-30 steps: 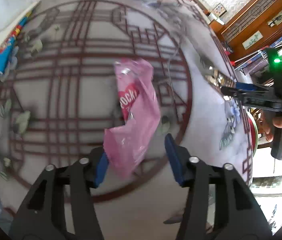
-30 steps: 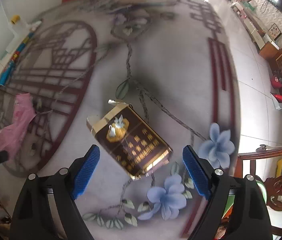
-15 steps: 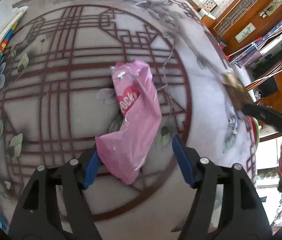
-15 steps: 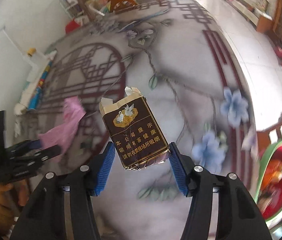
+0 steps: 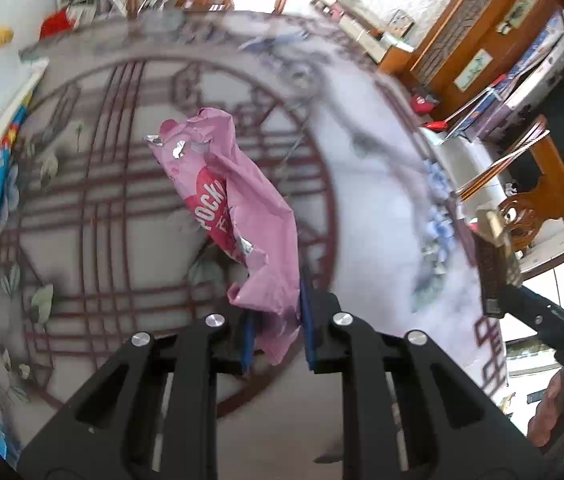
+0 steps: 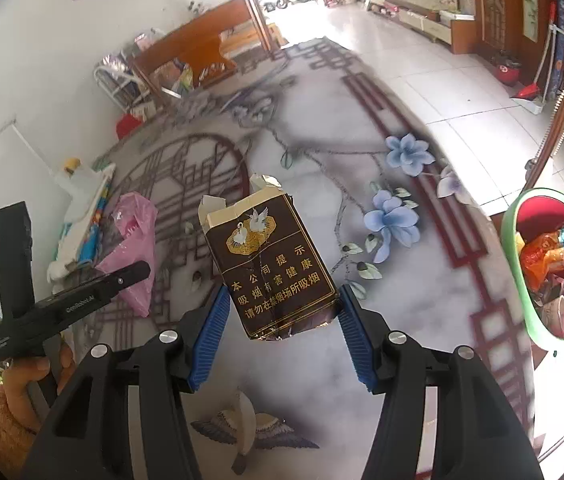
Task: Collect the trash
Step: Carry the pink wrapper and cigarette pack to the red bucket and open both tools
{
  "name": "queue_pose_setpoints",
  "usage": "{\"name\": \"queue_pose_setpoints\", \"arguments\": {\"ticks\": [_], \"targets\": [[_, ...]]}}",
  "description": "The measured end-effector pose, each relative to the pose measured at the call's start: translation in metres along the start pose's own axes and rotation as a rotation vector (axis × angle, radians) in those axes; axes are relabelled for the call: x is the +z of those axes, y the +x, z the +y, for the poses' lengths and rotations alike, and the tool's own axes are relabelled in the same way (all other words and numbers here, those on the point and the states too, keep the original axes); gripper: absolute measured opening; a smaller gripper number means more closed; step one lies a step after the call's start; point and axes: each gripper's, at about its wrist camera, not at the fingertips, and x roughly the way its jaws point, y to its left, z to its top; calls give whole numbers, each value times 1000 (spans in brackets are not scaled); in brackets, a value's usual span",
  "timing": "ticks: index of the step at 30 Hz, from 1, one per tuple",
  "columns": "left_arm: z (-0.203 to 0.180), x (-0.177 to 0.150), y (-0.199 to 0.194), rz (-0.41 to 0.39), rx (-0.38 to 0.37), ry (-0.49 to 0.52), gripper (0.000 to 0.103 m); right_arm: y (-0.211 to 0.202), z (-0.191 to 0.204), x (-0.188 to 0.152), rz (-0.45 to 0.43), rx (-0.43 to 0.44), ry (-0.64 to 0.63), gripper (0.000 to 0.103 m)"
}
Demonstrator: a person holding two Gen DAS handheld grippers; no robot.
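Note:
My left gripper point(image 5: 276, 320) is shut on the lower end of a crumpled pink snack wrapper point(image 5: 238, 208), which sticks up above the patterned table point(image 5: 82, 240). My right gripper point(image 6: 280, 318) is shut on a torn brown cigarette pack point(image 6: 270, 264) with gold print, held upright above the table point(image 6: 401, 320). In the right wrist view the left gripper point(image 6: 134, 272) and its pink wrapper point(image 6: 132, 248) show at the left, with a hand under them. In the left wrist view the cigarette pack point(image 5: 493, 268) in the right gripper shows at the right edge.
A green-rimmed red bin point(image 6: 549, 264) with several wrappers inside stands beyond the table's right edge. White and blue items point(image 6: 82, 216) lie at the table's far left by the wall. A wooden bench point(image 6: 202, 52) and shelves stand behind; a wooden chair point(image 5: 529, 208) is at the right.
My left gripper closed on the pink wrapper and lifted it off the table. My right gripper closed on the cigarette pack, raised it and swung toward the red bin, which came into view.

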Motion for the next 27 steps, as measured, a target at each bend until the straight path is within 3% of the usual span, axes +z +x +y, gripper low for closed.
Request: {"name": "queue_pose_setpoints", "arguments": {"ticks": [11, 27], "targets": [[-50, 6, -30, -85, -57, 83, 18, -37, -23, -5, -92, -19, 47, 54], [-110, -2, -15, -44, -106, 170, 18, -63, -67, -16, -129, -49, 134, 54]]}}
